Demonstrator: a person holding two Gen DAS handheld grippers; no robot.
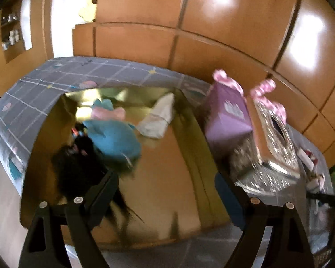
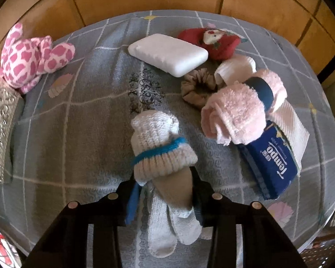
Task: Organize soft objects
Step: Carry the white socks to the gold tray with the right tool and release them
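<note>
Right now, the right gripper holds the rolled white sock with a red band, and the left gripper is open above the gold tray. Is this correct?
Not quite: the band on the rolled white sock is blue, not red, as the right wrist view shows. The right gripper does hold it, and the left gripper is open above the gold tray.

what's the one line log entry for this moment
left hand-held gripper: open over gold tray | right hand-held gripper: shut on rolled white sock | remaining: pink sock

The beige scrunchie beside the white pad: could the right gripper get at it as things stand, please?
Probably not right away: the right gripper is shut on a rolled white sock. The scrunchie itself lies uncovered on the table.
</note>
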